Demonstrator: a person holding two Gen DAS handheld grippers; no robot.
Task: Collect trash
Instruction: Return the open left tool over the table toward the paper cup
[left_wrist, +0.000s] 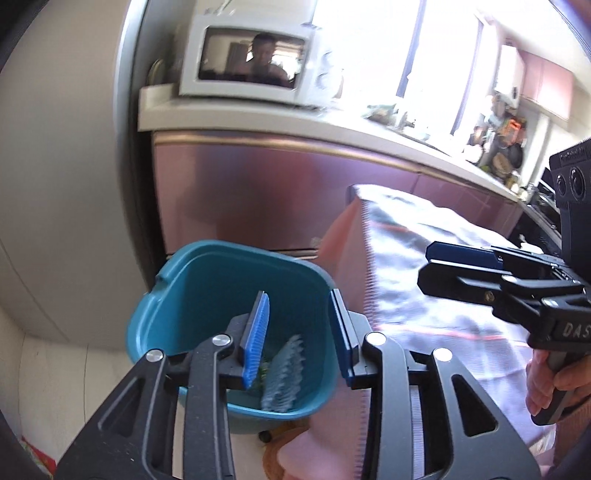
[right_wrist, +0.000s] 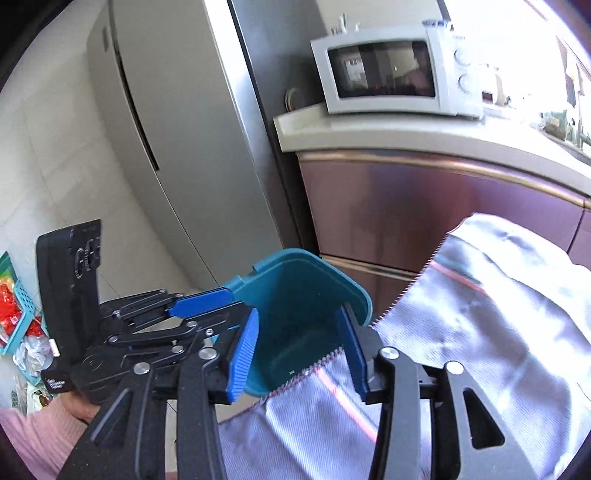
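Reading "DAS" on right tongs (left_wrist: 428, 266) — rest cropped, blurred

White letters "DAS" show on the black body of the right gripper (left_wrist: 432, 264), cut off by the picture's right edge. Small print on the black camera housing (left_wrist: 570, 177) above it is too blurred to read.

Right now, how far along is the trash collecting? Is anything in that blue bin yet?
Partly done, it seems. The teal bin already holds a crumpled clear plastic piece and some green scraps. Nothing is in hand: the left gripper and the right gripper are both open and empty above the bin. On the cloth-covered table I see no more trash, though much of it is hidden.
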